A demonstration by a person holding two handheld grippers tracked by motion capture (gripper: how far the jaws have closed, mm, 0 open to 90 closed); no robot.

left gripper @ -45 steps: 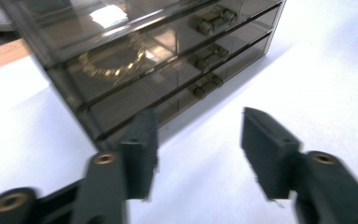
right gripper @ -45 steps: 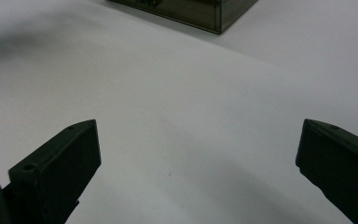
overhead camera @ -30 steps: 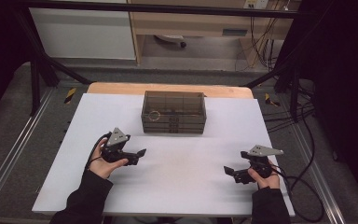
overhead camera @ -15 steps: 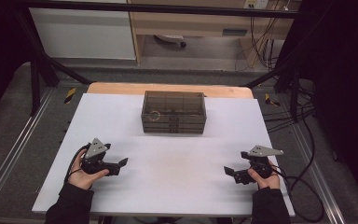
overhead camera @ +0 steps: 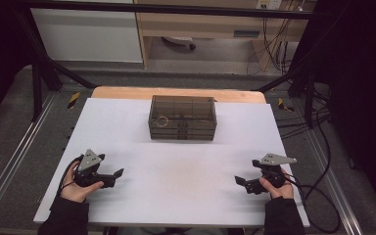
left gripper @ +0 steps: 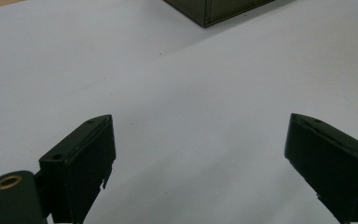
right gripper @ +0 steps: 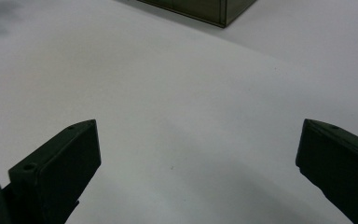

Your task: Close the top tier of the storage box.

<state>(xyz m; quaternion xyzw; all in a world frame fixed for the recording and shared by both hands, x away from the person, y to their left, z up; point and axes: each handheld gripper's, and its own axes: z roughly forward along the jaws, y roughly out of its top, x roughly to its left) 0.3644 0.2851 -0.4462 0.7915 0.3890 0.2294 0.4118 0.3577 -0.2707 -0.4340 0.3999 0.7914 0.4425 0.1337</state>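
Observation:
A dark see-through box with stacked drawers (overhead camera: 182, 117) stands at the back middle of the white table (overhead camera: 176, 171); its corner shows in the left gripper view (left gripper: 214, 10) and in the right gripper view (right gripper: 205, 10). My left gripper (overhead camera: 116, 175) rests near the table's front left, held by a hand, jaws pointing right. In its own view the left gripper (left gripper: 200, 163) is open with nothing but bare table between the jaws. My right gripper (overhead camera: 239, 182) sits near the front right, jaws pointing left. Its own view shows the right gripper (right gripper: 198, 168) open and holding nothing.
A wooden strip (overhead camera: 176, 93) edges the table's far side. Black cables (overhead camera: 318, 196) trail off the right edge. Metal frame rails (overhead camera: 10, 161) run along both sides, with a white cabinet (overhead camera: 88, 34) and a shelf beyond the table.
My left gripper has moved back toward the front left corner of the table, away from the box. The right gripper has stayed where it was.

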